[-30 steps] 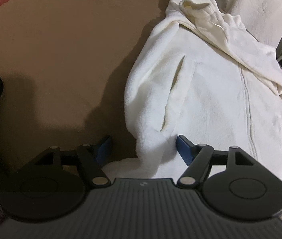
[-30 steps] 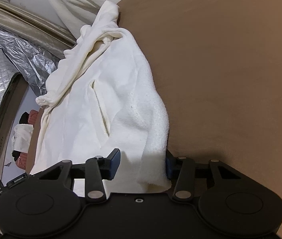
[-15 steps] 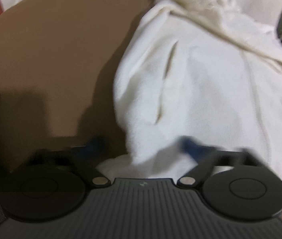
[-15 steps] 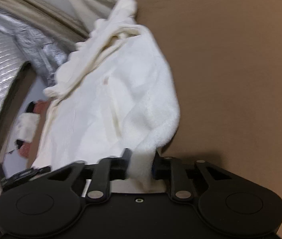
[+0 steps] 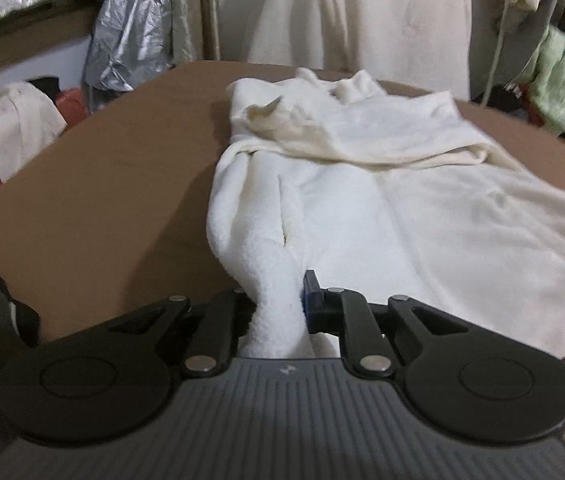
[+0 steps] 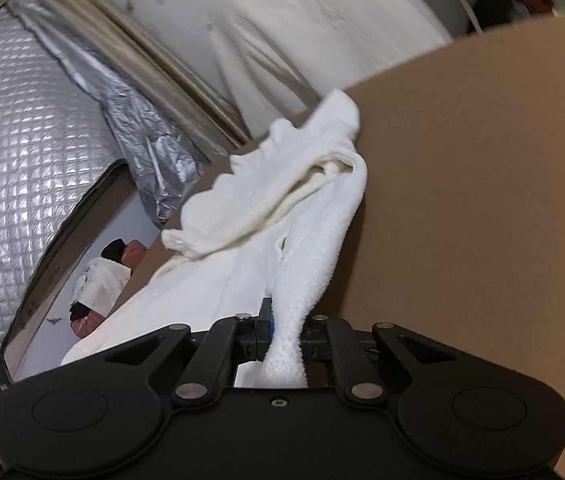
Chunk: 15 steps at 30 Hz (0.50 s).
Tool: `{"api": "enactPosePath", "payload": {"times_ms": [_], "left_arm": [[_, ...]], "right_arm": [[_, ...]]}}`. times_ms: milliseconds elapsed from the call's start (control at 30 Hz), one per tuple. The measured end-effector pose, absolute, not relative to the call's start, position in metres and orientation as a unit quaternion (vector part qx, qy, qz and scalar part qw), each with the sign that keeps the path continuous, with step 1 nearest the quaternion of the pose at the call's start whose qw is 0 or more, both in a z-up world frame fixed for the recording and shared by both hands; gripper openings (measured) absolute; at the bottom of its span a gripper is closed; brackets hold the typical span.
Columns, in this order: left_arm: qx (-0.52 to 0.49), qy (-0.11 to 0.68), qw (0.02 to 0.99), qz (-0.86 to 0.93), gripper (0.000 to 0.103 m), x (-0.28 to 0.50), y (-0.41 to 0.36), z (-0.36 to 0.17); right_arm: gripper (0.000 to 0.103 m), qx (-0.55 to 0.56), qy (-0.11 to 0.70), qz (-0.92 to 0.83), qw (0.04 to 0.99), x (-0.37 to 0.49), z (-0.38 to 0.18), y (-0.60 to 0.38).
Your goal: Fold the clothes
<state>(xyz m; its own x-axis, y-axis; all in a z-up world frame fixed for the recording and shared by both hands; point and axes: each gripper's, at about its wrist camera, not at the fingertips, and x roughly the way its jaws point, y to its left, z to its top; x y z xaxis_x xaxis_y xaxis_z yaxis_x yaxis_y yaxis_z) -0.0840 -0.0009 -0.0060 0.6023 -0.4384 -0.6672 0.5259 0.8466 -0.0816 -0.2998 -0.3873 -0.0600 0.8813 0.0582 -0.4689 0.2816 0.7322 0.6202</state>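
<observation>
Currently the table (image 5: 102, 200) is carrying the white fleece jacket (image 5: 422, 208), which is lying spread across its far and right-hand part, front side up, with the collar end crumpled toward the table's far edge. No finished fold is showing: the body is lying open and one layer deep apart from the bunched collar. Both bottom corners, at the table's near edge, are being lifted clear of its surface. The left gripper (image 5: 278, 304) is pinching one corner, its jaws pressed onto the fleece. The right gripper (image 6: 286, 336) is pinching the other corner likewise. Judged from this, the first fold is only starting; carrying the hem toward the collar, any further folds and squaring up are remaining.
</observation>
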Motion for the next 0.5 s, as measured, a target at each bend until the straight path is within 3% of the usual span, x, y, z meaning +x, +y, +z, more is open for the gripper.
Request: {"api": "enactPosePath", "payload": {"times_ms": [267,400,500], "left_arm": [[0.073,0.365,0.885,-0.279,0.012,-0.128,0.041,0.03],[0.067,0.408,0.859,-0.302,0.011,-0.17,0.068,0.054],[0.072,0.38,0.86,-0.333,0.011,-0.2,0.084,0.085]], "right_arm": [[0.009,0.355,0.228,-0.044,0.906,-0.341,-0.021,-0.381],[0.009,0.363,0.254,-0.052,0.895,-0.389,0.0,-0.367],[0.009,0.357,0.257,-0.036,0.897,-0.426,0.019,-0.354]]}}
